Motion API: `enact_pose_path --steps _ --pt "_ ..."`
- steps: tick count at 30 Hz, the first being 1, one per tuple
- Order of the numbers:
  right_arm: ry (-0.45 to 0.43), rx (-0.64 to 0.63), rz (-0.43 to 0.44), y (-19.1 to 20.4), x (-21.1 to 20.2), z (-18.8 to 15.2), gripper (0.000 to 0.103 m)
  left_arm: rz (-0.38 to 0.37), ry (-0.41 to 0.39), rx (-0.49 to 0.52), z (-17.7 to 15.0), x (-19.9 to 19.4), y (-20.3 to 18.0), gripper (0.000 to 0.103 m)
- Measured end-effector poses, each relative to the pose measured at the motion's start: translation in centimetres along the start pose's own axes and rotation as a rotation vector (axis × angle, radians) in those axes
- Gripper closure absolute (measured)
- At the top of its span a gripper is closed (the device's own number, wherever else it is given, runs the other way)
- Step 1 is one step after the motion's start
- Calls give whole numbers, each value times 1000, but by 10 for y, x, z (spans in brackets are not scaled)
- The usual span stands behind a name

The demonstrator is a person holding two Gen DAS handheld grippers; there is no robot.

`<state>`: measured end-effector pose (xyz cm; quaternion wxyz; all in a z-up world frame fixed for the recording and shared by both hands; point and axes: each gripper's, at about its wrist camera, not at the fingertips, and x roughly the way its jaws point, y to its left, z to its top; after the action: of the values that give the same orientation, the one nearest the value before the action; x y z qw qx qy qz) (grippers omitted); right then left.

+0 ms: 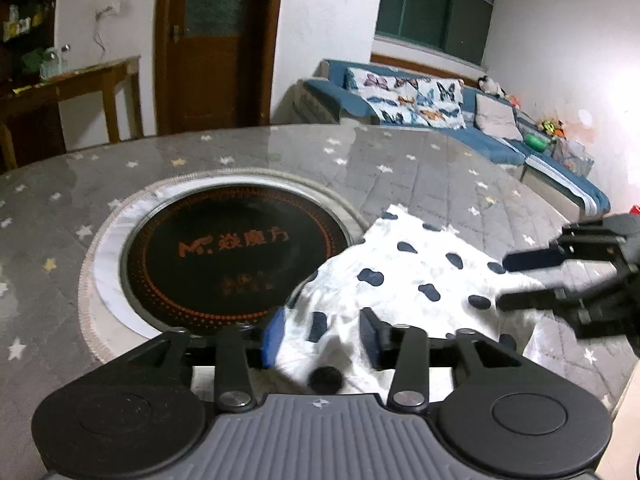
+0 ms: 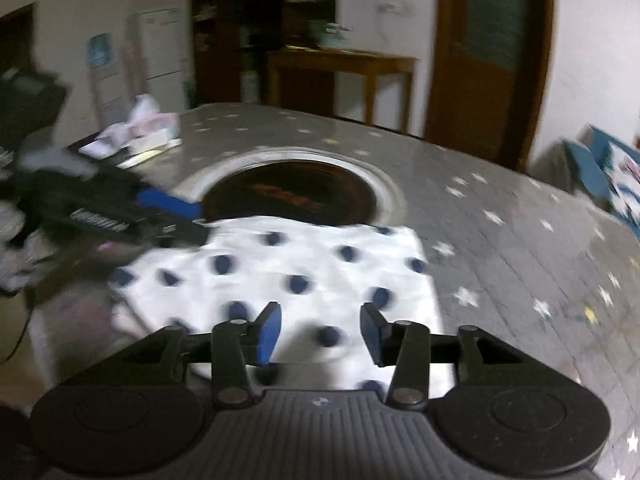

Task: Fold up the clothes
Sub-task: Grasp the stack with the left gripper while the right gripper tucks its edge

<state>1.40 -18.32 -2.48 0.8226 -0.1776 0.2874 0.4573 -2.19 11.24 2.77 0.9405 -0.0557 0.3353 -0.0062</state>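
With both my left tongs and right tongs parted and gripping nothing above the white, navy-spotted fleece garment on the desk, I judge one fold laid, so next I must pinch an edge for another.

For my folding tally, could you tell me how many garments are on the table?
1 for sure: the spotted garment lies by the round burner. A blurred pink-white heap at the table's far edge may hold more.
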Motion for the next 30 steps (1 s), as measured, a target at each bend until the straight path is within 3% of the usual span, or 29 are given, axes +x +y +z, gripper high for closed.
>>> enact_pose_path --steps 10,19,25,30 --pt "-15 -359 161 94 -1 5 54 47 38 -164 -11 -19 18 47" --pt "48 -617 139 138 30 -6 54 33 97 -393 -28 -26 42 35" --pt "52 -673 107 144 42 -13 56 -12 141 -548 -37 -24 55 32" --pt "41 -638 116 141 43 -12 69 -47 163 -632 -46 -23 58 27"
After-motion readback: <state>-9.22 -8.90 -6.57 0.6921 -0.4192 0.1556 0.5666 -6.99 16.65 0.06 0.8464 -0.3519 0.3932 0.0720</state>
